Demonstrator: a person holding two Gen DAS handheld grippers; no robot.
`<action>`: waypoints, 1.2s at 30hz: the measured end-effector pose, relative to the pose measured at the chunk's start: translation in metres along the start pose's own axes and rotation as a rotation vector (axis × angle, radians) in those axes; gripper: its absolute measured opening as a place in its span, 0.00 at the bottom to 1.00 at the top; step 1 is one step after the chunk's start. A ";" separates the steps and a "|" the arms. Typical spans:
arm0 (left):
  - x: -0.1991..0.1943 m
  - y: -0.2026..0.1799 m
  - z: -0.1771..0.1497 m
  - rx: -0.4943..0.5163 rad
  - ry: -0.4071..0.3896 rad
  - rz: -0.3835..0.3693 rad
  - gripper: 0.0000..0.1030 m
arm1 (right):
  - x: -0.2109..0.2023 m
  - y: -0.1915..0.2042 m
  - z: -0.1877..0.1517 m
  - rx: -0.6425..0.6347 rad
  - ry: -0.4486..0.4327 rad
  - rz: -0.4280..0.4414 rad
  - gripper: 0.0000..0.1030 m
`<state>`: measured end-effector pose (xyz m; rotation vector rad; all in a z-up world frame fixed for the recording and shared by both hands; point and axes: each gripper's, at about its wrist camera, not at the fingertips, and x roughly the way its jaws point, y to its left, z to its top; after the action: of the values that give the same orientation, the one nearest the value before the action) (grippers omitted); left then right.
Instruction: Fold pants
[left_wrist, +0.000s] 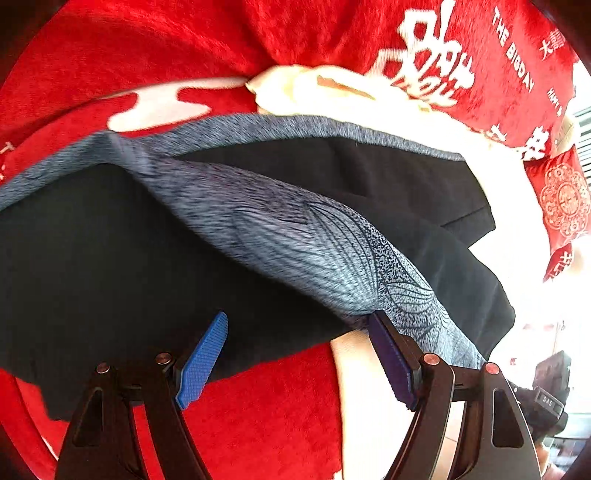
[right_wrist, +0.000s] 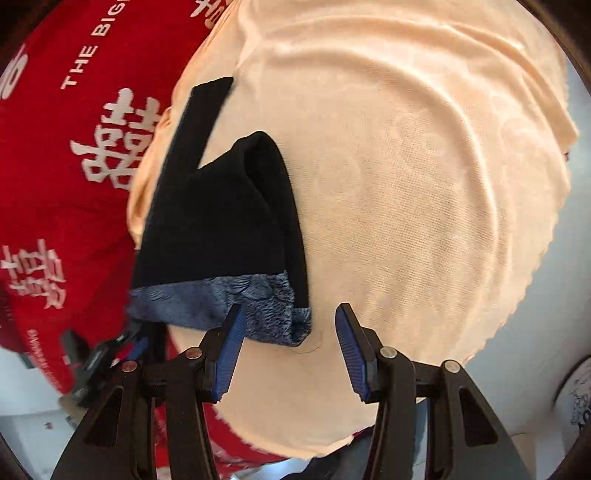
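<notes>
Left wrist view: the left gripper (left_wrist: 297, 354) stands with its jaws wide and nothing between them, its blue pads (left_wrist: 202, 360) just over the near edge of the pants (left_wrist: 110, 258). The pants lie spread across a red blanket (left_wrist: 258, 413) with white lettering; they are black, with a grey-blue patterned panel (left_wrist: 314, 243) running diagonally between the two dark halves. Behind them a cream cloth (left_wrist: 332, 88) peeks out, overexposed toward the right, where little can be made out. At the lower right edge a dark device is partly cut off.

The right wrist view shows what the other does not: the cream cloth (right_wrist: 406, 184) in full, wrinkled, covering most of the frame. The right gripper (right_wrist: 291, 347) is open at a middling width, empty, beside a folded corner of the pants (right_wrist: 221, 221) with its patterned hem (right_wrist: 207, 299); the left pad overlaps that hem, and contact cannot be told. Farther off lies the red blanket (right_wrist: 55, 184).
</notes>
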<state>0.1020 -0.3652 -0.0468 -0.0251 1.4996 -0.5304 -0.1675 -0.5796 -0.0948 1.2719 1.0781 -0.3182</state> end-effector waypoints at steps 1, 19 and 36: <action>0.003 -0.002 0.001 -0.008 0.003 0.004 0.78 | 0.005 -0.001 0.004 -0.014 0.039 0.024 0.53; -0.061 -0.040 0.099 -0.011 -0.265 0.122 0.78 | 0.001 0.145 0.177 -0.229 0.069 0.259 0.20; 0.010 0.041 0.036 -0.141 -0.078 0.440 0.87 | 0.073 0.082 0.213 -0.004 0.091 0.021 0.11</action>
<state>0.1487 -0.3436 -0.0667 0.1691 1.4090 -0.0686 0.0289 -0.7146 -0.1211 1.3038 1.1414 -0.2437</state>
